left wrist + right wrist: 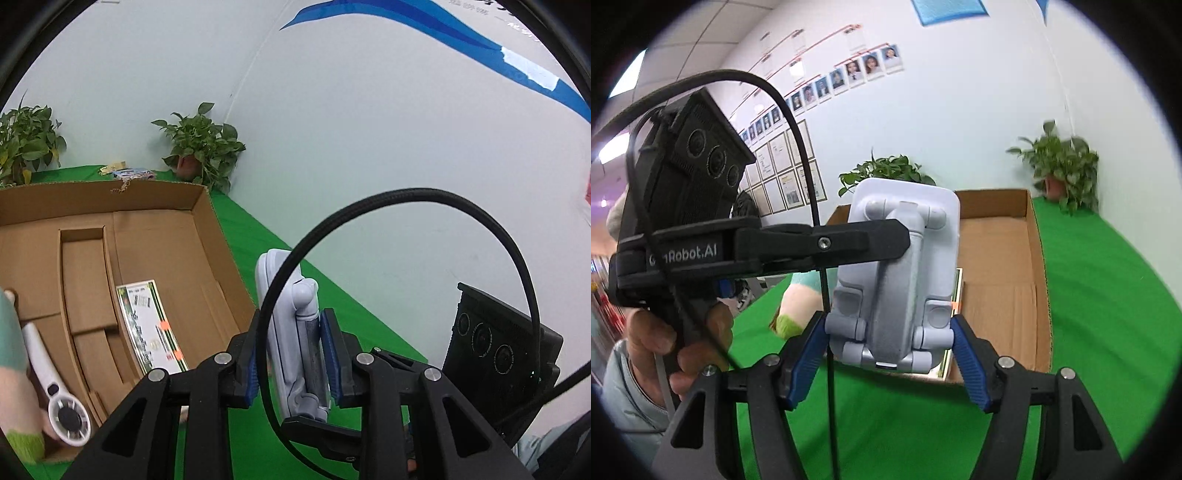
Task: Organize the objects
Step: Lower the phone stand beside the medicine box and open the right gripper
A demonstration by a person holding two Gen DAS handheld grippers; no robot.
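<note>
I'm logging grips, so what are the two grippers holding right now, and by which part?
Both hold one grey folding phone stand. The left gripper clamps its narrow arm; the right gripper grips its lower hinged end, across the width.

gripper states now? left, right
Left gripper: shut on the pale grey plastic folding phone stand.
Right gripper: shut on the same stand's wider end, blue pads on both sides.

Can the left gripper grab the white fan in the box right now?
Probably not yet. The left gripper is already clamped on the grey phone stand, which the right gripper grips too. The white fan lies uncovered in the cardboard box.
</note>
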